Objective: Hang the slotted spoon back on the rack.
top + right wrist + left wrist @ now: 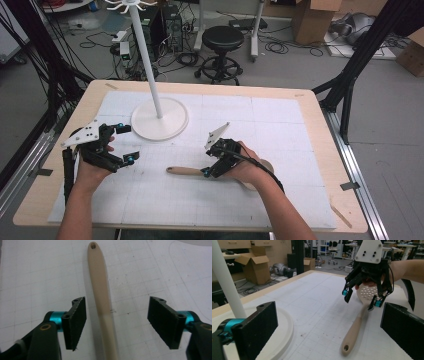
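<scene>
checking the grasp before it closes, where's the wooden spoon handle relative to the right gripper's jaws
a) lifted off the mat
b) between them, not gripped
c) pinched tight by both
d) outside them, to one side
b: in the right gripper view the spoon handle lies on the mat between the right gripper jaws, with gaps on both sides.

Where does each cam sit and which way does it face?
High view: above the person's side, looking forward and down on the table; both forearms, left gripper, right gripper.
Left gripper view: on the left gripper, facing across the mat to the right gripper over the spoon; own jaws apart.
Right gripper view: looking down on the spoon handle between its open jaws.
Shared: spoon.
</scene>
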